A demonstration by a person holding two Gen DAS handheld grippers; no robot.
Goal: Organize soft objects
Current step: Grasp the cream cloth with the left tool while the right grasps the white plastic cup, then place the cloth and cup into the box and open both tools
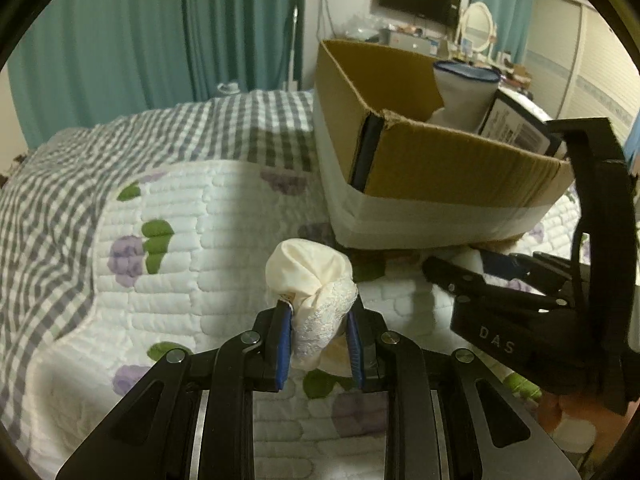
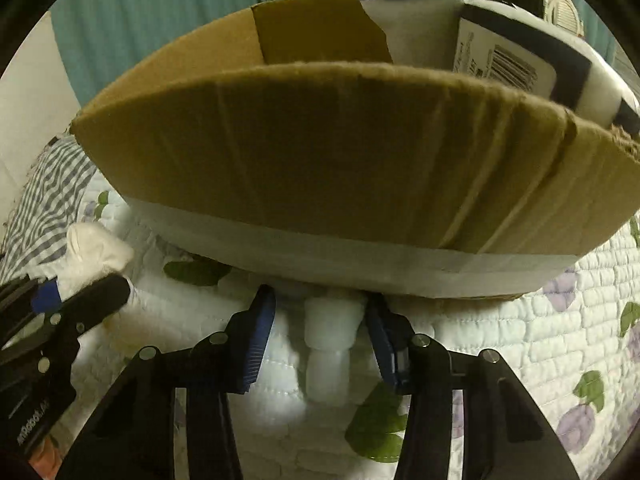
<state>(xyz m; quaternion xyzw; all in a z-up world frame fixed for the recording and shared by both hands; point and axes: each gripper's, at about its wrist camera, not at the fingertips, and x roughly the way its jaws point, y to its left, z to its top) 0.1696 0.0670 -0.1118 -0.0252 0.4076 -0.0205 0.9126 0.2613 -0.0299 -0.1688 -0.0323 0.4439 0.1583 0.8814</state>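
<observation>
Left gripper (image 1: 318, 316) clamped on a cream cloth bundle (image 1: 310, 276) with a lace edge; blue pads press it from both sides and the bundle bulges out above the fingertips. It is held just above the floral quilt (image 1: 180, 216), short of the cardboard box (image 1: 440, 168).

Right gripper (image 2: 320, 312) is spread wide with nothing pinched; a small white roll (image 2: 330, 336) lies on the quilt between its fingers, touching neither pad as far as can be seen. Fingertips sit right at the base of the box (image 2: 340, 148), low over the bed.

The box stands on the quilt, with a white tape band round its bottom. Inside: a white item with a blue rim (image 1: 466, 88) upright at the back, and a black-and-white pack with a barcode label (image 1: 516, 124) leaning at the right corner.

Both grippers point toward the box, the right one (image 1: 500, 292) just beside the left, and the left (image 2: 76, 300) shows at the right view's edge. Gingham blanket (image 1: 60, 184) and teal curtains (image 1: 160, 32) lie behind.
</observation>
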